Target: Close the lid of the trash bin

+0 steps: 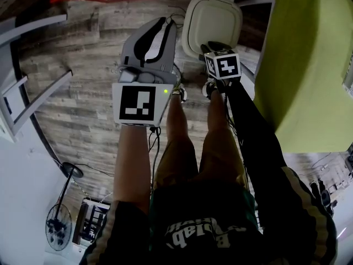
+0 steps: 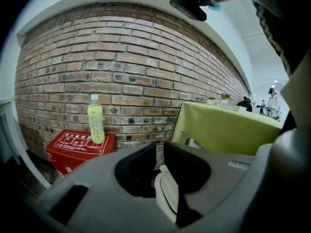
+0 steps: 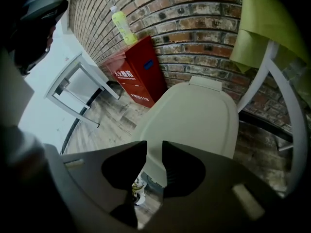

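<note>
The right gripper [image 3: 154, 148] was positioned over the front edge of the lid [image 3: 194, 115]. Its jaws stood a narrow slot apart and held nothing. The lid's near rim showed through the slot, but contact could not be confirmed. The lid lay down over the trash bin [image 2: 165, 194], with its hinge tab toward the brick wall [image 3: 194, 23]. The bin's contents were hidden.

The left gripper [image 2: 160, 149] was raised, level with the right gripper and to its left, and aimed at the wall above the bin. Its jaws were also only slightly apart and held nothing. The bin showed below and beyond them, well clear of the tips.

In the head view, the bin stood just ahead of the person's shoes [image 1: 212, 87], on the wood floor [image 1: 83, 93].

To the left of the bin, a closed red box [image 3: 133, 74] stood against the wall. A yellow-green bottle [image 2: 95, 120] stood upright on its top. To the right of the bin was a table with a green cloth [image 1: 309, 65]. A floor fan [image 1: 58, 225] stood behind the person, to the left.
</note>
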Tool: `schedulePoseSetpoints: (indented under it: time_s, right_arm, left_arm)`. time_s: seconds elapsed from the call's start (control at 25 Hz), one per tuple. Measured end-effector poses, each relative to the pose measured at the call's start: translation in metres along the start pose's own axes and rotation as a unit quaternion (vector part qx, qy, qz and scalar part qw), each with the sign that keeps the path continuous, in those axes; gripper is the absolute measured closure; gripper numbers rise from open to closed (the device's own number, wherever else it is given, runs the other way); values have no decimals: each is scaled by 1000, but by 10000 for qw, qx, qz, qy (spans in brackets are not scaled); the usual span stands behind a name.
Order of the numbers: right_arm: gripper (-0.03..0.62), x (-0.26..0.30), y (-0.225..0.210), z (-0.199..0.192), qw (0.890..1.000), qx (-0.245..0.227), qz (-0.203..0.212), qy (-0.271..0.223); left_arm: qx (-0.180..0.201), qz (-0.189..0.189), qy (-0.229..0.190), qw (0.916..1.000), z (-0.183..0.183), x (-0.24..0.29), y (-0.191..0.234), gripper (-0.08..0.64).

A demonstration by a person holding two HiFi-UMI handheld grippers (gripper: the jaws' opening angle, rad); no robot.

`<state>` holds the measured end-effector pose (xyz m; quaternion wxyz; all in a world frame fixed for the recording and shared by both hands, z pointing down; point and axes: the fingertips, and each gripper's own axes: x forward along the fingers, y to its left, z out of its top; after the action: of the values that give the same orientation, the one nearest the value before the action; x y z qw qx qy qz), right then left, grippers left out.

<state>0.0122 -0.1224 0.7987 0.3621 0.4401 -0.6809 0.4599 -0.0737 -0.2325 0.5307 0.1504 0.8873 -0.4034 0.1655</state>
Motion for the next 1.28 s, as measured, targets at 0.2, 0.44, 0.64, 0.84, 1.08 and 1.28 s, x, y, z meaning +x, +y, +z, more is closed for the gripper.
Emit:
schedulePoseSetpoints:
  time_s: [0.2,0.44,0.64,0.84,1.08,1.28]
  right_arm:
    - [476,1,-1,-1,10000,8,-51,55]
    - [474,7,-2,-4,9999,31,-72,97]
    - [476,9,-2,-6,9998,51,-96,161]
    - [476,14,-4,-8,9997,75,-145,200]
    - [474,18,-4,-10,9996,44,-191,206]
    - [477,19,-6,-12,9995,17,-234,231]
  left_arm:
    - [27,54,-5,10000,1,-1,7,503]
    - [36,54,5,10000,-1,0,9,503]
    - [51,45,17,10000,-1,-1,8,503]
    - [58,28,16,10000,0,0,9,503]
    - [75,38,48,10000,-4,-2,11,503]
    - [88,29,64,9999,-4,-3,10,503]
